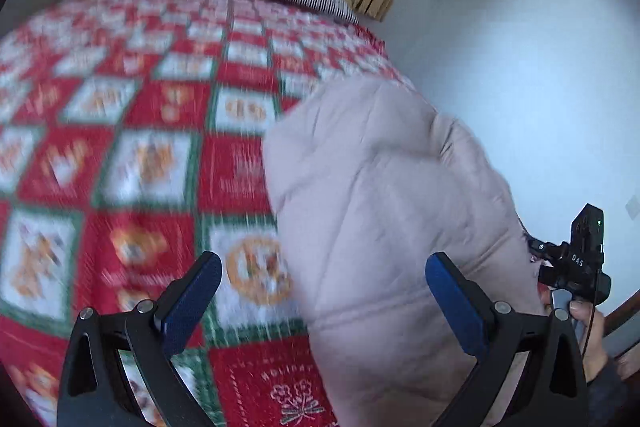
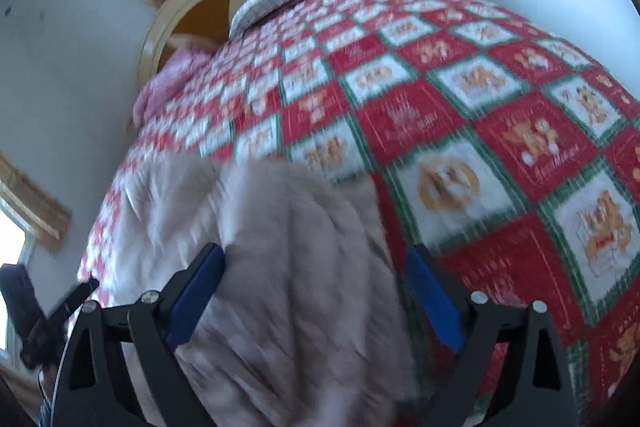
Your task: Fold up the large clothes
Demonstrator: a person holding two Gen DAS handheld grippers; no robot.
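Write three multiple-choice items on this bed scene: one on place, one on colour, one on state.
1. Where does the puffer jacket lie?
A. on the quilt
B. on a chair
C. on the floor

2. What colour is the jacket?
A. navy
B. pale pinkish beige
C. black

3. How do the left tongs stand?
A. clamped on the pillow
C. shut on nothing
B. open

Answers:
1 A: it rests on the red, white and green Christmas quilt.
2 B: its quilted shell is pale in both views.
3 B: the blue pads stand wide apart.
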